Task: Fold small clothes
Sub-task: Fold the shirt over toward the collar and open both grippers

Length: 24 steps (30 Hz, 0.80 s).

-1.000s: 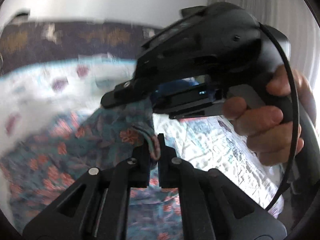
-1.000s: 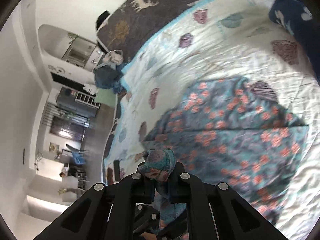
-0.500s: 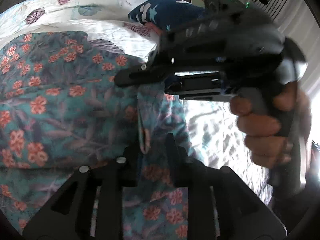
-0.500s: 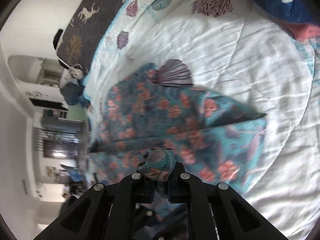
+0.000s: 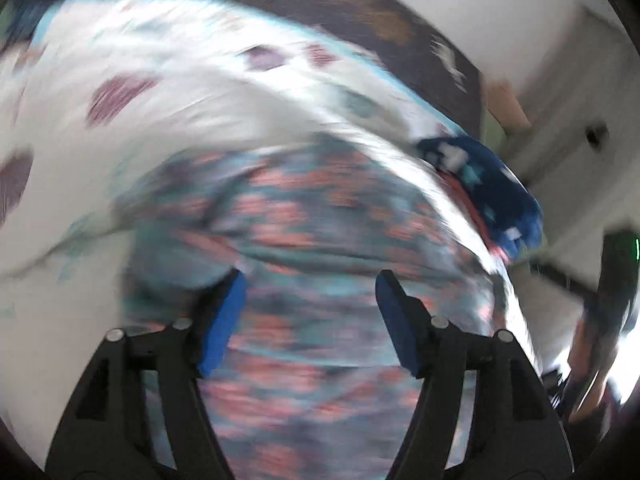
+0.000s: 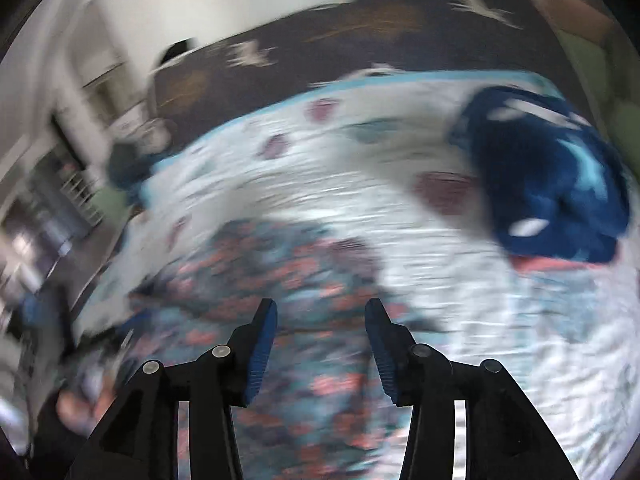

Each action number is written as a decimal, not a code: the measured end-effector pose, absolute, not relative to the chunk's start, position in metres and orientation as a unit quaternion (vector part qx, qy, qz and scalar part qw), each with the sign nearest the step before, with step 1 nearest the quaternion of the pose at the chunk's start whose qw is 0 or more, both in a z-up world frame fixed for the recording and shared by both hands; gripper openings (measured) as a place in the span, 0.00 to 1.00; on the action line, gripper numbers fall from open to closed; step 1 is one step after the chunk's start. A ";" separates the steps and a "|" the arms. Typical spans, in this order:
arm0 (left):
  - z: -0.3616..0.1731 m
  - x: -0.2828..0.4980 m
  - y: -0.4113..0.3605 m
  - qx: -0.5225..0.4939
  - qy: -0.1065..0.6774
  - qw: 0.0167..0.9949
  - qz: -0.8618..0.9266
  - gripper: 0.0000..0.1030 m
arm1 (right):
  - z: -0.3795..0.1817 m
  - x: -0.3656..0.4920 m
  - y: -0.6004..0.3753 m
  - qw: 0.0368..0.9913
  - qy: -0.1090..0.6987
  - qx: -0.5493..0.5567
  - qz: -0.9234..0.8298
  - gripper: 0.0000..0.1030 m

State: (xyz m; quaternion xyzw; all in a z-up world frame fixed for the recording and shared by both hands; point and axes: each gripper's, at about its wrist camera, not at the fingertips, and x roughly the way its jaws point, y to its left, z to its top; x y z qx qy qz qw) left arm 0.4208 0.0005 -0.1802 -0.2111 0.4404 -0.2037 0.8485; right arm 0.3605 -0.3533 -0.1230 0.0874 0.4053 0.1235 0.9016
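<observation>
Our left gripper (image 5: 308, 312) and right gripper (image 6: 320, 336) have just been opening; both gape over the floral garment (image 5: 320, 216) on the bedspread (image 6: 440, 280), gripping nothing

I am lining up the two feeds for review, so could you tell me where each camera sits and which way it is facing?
Left wrist: on the left gripper, looking down along its open blue-padded fingers at the floral garment on the white quilt; a blurred hand shows at the right edge.
Right wrist: on the right gripper, angled down over the same garment; its fingers are also open, and a blurred hand shows bottom left.
Shared: floral garment, quilt, the dark blue star-print garment and the dark bedspread behind.
</observation>
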 end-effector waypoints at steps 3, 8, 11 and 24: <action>-0.194 0.425 0.022 -0.224 0.434 0.848 -0.204 0.19 | -0.160 0.372 -0.325 0.885 0.453 0.035 0.096 0.45; -0.192 0.431 0.036 -0.162 0.440 0.864 -0.183 0.06 | -0.200 0.358 -0.315 0.862 0.503 0.029 0.058 0.45; -0.184 0.437 0.050 -0.134 0.440 0.875 -0.151 0.06 | -0.198 0.340 -0.320 0.863 0.505 -0.009 0.015 0.45; -0.187 0.399 0.042 -0.129 0.461 0.842 -0.248 0.44 | -0.143 0.307 -0.285 0.895 0.441 -0.059 0.029 0.73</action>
